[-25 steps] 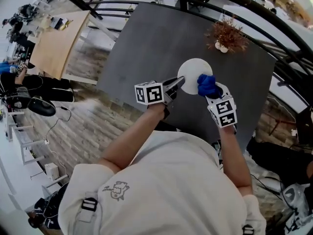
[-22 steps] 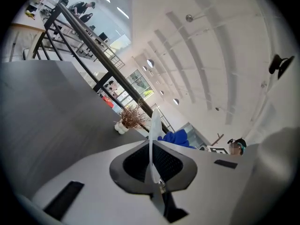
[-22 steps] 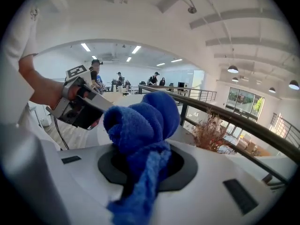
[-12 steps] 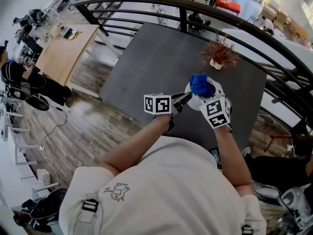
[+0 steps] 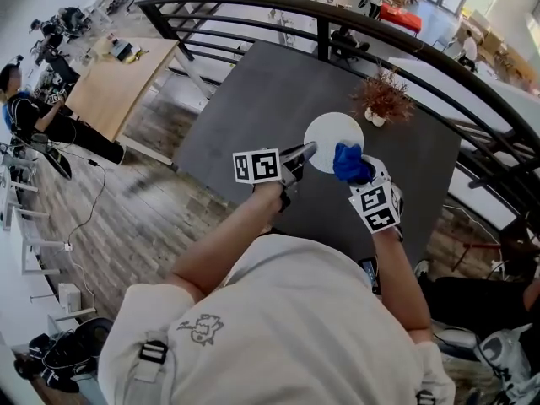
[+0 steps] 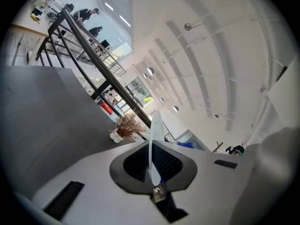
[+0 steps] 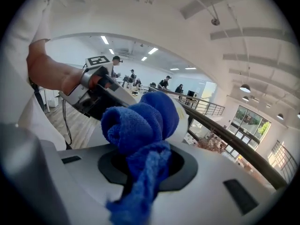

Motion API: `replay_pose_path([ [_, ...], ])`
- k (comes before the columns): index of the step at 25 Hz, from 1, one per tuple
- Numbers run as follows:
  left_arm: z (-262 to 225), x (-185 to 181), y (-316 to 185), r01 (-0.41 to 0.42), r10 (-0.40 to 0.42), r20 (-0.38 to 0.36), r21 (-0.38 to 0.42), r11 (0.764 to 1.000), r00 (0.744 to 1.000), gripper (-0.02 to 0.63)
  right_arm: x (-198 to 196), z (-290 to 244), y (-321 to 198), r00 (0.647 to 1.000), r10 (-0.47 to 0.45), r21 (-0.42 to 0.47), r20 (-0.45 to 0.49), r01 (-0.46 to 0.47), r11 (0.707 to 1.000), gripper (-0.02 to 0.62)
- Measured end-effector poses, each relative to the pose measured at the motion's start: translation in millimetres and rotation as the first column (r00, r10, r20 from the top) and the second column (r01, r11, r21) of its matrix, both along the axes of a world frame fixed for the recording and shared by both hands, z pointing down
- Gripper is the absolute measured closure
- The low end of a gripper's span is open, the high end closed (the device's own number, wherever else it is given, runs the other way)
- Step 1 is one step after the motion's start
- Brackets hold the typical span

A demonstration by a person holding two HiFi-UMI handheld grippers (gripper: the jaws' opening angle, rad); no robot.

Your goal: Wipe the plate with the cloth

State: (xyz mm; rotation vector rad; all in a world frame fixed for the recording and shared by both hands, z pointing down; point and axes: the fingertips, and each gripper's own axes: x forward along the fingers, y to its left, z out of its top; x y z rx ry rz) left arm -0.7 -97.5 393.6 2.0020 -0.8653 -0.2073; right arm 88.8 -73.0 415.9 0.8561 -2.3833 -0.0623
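a dark grey counter (image 5: 253, 116) fills the upper middle of the head view. the round white plate (image 5: 332, 135) shows over it at frame centre. the left hand-held gripper (image 5: 305, 151) is clamped on its left rim, and its own view has the plate edge-on between the closed jaws. a dried reddish-brown plant in a small white pot (image 5: 384, 99) stands up and to the right of the plate. each marker cube (image 5: 257, 165) bears black-and-white square codes. the right hand-held gripper (image 5: 361, 174) pinches a bright blue terry cloth (image 5: 348, 162), bunched at the plate's lower right rim.
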Motion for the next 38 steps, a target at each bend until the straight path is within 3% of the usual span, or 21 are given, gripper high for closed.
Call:
replay_pose_path([
  [4,9.1,9.9,13.4,-0.04,0.04,-0.002,-0.024,0.999,0.999,0.592,36.5,-12.7,-31.3,0.994,0.105,0.016,0.009,-0.105,0.994,0.497],
  [7,14.4,26.9,21.4,-0.081,0.08,-0.014,-0.041,0.996,0.997,0.592,41.5,-28.6,-47.0,0.993,0.122,0.048,0.009,-0.122,0.991,0.497],
  [14,16.6,58.2,28.0,-0.134,0.133,-0.034,-0.043,0.99,0.991,0.591,-8.9,-34.9,-29.5,1.0,-0.003,0.075,0.013,0.002,0.997,0.497],
  [22,-1.2,23.9,5.5,-0.034,0.034,-0.039,-0.003,0.999,0.999,0.591,-24.9,-6.1,15.2,0.997,-0.063,-0.015,0.033,0.064,0.998,0.497],
  [27,2.8,11.2,3.5,-0.022,0.021,-0.028,-0.009,1.0,0.999,0.591,8.3,3.7,4.8,1.0,0.011,-0.041,0.018,-0.01,0.999,0.497],
  [31,7.0,23.9,14.6,-0.055,0.054,-0.04,-0.019,0.998,0.998,0.591,36.1,-6.5,-17.4,0.997,0.082,-0.017,0.006,-0.082,0.997,0.497],
  [38,10.0,50.2,28.0,-0.131,0.13,-0.037,-0.027,0.991,0.991,0.591,33.8,-45.3,-43.8,0.995,0.1,0.071,0.001,-0.1,0.992,0.497],
])
